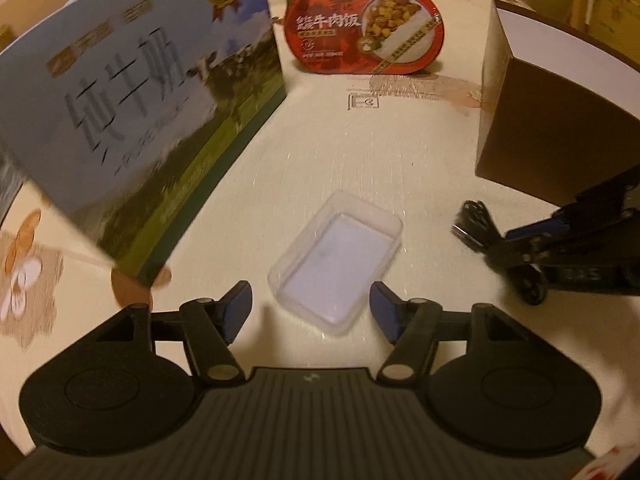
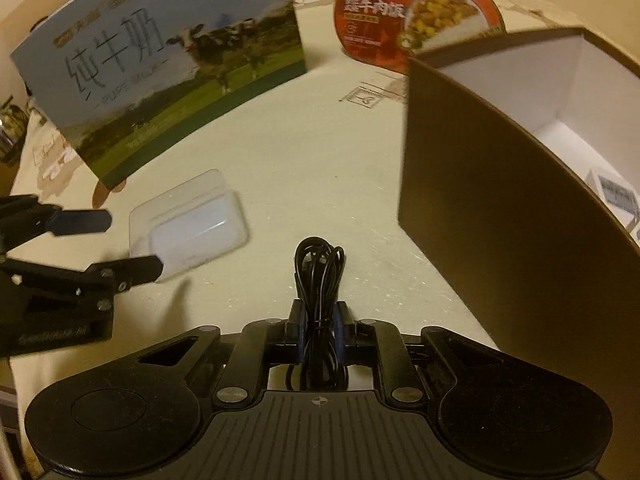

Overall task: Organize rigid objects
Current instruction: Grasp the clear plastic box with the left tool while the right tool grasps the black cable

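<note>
A clear plastic box (image 1: 336, 258) lies on the cream tablecloth, just ahead of my open left gripper (image 1: 310, 308), whose blue pads stand either side of its near end without touching. The box also shows in the right wrist view (image 2: 188, 224). My right gripper (image 2: 320, 320) is shut on a coiled black cable (image 2: 320, 276) and holds it beside a brown open-top box (image 2: 500, 184) with a white inside. From the left wrist view the right gripper (image 1: 476, 226) holds the cable (image 1: 474, 216) near that brown box (image 1: 548, 112).
A blue milk carton (image 1: 132, 120) stands at the left, also in the right wrist view (image 2: 160, 68). A red ready-meal bowl (image 1: 364, 28) sits at the back. A small white packet (image 2: 616, 196) lies inside the brown box.
</note>
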Action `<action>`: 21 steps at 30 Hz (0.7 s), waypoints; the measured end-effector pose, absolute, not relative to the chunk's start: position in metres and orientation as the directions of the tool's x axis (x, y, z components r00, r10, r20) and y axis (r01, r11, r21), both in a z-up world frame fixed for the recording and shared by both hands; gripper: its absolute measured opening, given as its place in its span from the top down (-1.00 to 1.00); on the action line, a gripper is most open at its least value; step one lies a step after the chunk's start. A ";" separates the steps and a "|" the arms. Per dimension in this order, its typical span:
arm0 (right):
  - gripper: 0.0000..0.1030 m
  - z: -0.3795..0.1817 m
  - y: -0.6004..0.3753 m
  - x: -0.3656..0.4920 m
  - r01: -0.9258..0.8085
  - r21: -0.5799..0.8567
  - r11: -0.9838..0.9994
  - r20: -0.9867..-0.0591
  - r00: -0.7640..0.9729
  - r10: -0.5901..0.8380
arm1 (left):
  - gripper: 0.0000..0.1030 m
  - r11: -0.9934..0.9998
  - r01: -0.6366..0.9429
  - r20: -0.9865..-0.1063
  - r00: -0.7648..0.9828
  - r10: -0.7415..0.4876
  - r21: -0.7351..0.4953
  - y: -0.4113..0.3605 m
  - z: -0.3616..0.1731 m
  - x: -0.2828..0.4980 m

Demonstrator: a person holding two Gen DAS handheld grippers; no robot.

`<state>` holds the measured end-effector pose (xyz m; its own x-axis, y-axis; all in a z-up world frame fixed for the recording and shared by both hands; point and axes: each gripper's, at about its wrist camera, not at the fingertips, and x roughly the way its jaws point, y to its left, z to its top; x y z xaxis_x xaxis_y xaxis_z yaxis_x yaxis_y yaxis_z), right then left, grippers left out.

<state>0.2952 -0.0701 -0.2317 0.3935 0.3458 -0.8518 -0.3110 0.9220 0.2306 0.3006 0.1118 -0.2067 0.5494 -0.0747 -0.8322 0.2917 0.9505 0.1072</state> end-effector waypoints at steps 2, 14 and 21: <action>0.80 -0.233 -0.074 0.294 -0.310 0.233 0.922 -0.853 0.389 0.346 | -0.27 0.945 0.311 -0.827 0.553 -0.097 0.098 0.112 -0.208 0.306; 0.79 -0.235 -0.075 0.286 -0.348 0.205 0.915 -0.851 0.399 0.343 | -0.05 0.942 0.323 -0.846 0.524 -0.099 0.089 0.098 -0.220 0.310; 0.79 -0.235 -0.086 0.264 -0.358 0.187 0.915 -0.858 0.394 0.329 | -0.03 0.970 0.232 -0.860 0.508 -0.053 0.077 0.084 -0.217 0.275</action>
<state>0.2639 -0.0855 -0.2347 0.3937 0.3293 -0.8583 -0.3581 0.9148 0.1867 0.2747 0.0840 -0.2173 0.5076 -0.0529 -0.8600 0.2315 0.9698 0.0770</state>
